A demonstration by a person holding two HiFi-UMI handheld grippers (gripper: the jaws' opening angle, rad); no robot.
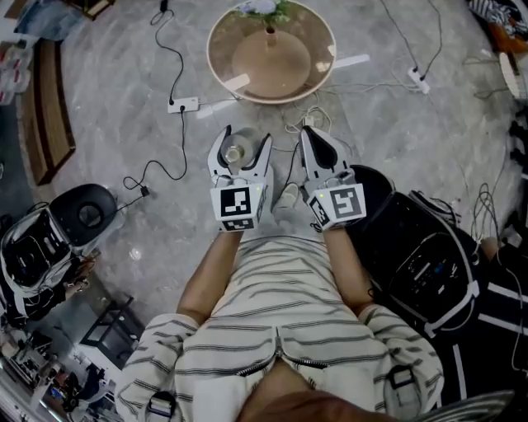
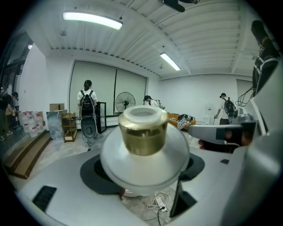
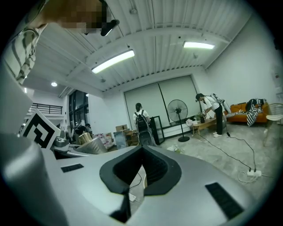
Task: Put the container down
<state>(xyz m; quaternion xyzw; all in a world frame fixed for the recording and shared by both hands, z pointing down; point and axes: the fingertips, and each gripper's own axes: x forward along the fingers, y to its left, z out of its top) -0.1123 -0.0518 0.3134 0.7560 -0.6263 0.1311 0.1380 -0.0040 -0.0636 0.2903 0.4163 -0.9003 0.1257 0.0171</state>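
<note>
Round table (image 1: pixel 323 51) ahead, cables (image 1: pixel 176 64) strewn across the floor (image 1: pixel 396 132) below; left gripper (image 1: pixel 245 140) clamps the container (image 1: pixel 234 154) in mid-air, upright, gold neck (image 2: pixel 144 134) up; right gripper (image 1: pixel 310 133) jaws together, empty

Striped shirt (image 1: pixel 280 330) (short sleeves (image 1: pixel 157 350))

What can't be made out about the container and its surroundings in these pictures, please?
- Container underside: left gripper view, hidden by its own bulging body.
- Its contents: frosted wall there; too small in head view.
- Plant on the round table: head view, cut by top edge.
</note>
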